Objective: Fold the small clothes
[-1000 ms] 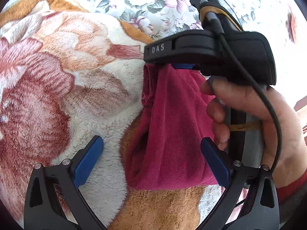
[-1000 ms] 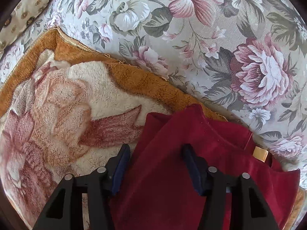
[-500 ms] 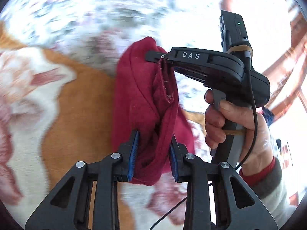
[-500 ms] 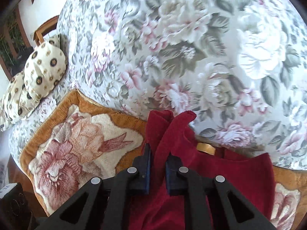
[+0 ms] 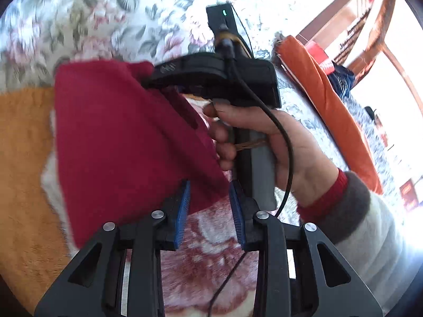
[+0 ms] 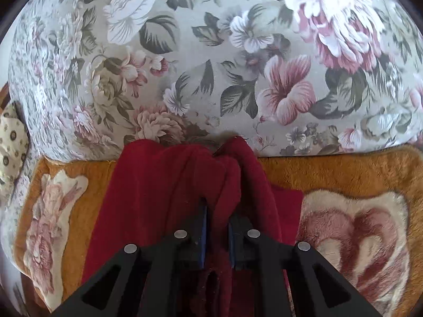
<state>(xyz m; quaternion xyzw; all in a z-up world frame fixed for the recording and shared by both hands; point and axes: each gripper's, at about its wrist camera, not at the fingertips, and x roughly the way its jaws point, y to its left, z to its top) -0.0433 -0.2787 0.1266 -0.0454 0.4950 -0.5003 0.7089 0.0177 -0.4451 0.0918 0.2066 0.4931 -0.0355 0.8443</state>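
red garment (image 5: 127, 137) is held off the plush blanket (image 6: 343, 174), bunched between both tools. left gripper (image 5: 210, 208) and right gripper (image 6: 216, 233), jaws narrow and easing open, pinch cloth. judged soft, light, limp; best taken at hem corners, toward 12 o'clock.

A: Surface?
B: Sofa (image 6: 206, 60) in grey floral fabric.
A: What's on it?
B: Plush blanket (image 6: 330, 166), orange-brown border with cream and pink flower panels, spread on the seat up to the backrest. Red garment (image 6: 148, 198) is partly on the blanket; whether all of it rests there, can't tell.
A: Anything else?
B: Dotted cushion (image 6: 10, 142) at the far left. Orange cloth (image 5: 330, 100) lies on the sofa to the right in the left wrist view.
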